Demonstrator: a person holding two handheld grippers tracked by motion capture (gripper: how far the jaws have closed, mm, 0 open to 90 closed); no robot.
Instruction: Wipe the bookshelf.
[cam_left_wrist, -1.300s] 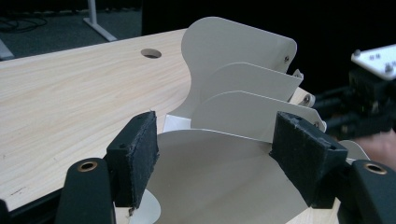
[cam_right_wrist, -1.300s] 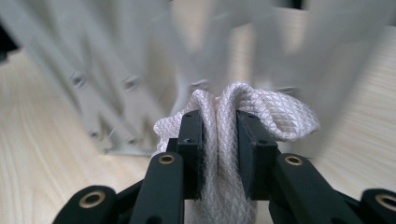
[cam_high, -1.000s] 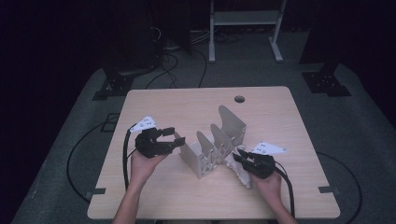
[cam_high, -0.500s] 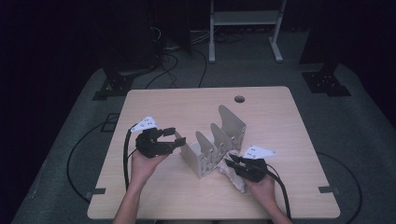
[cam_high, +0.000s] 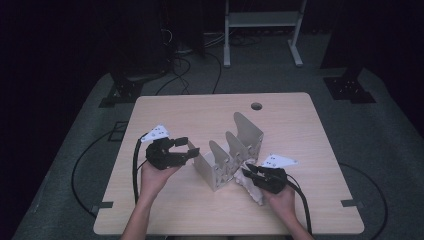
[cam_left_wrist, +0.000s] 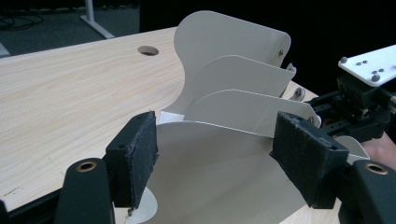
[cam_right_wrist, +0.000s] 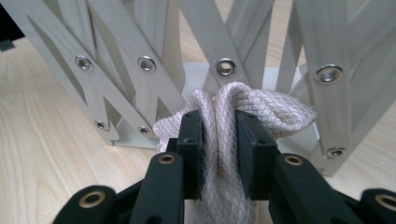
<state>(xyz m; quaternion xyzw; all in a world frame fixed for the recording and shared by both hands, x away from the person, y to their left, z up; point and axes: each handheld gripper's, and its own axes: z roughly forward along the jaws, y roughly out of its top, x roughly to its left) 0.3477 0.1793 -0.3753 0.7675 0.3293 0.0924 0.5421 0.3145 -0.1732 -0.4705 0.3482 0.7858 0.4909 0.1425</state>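
A white fold-out rack (cam_high: 232, 150) with upright rounded panels (cam_left_wrist: 233, 60) stands mid-table. My left gripper (cam_high: 189, 146) sits at its left end, open. Its pads (cam_left_wrist: 135, 158) flank the nearest panel with no visible press on it. My right gripper (cam_high: 246, 172) is at the rack's near right side, shut on a bunched white quilted cloth (cam_right_wrist: 261, 105). The cloth (cam_high: 252, 187) lies against the rack's riveted scissor lattice (cam_right_wrist: 140, 60). The right gripper (cam_left_wrist: 359, 102) also appears beyond the panels in the left gripper view.
The wooden table (cam_high: 175, 115) has a round cable hole (cam_high: 256, 106) near its far edge. Cables trail from both grippers off the near edge. Past the table on the dark floor stand a metal frame (cam_high: 260, 20) and black stand bases (cam_high: 347, 85).
The right hand has shifted slightly left and toward the near edge, keeping the cloth in its jaws. The left hand and the rack have stayed put.
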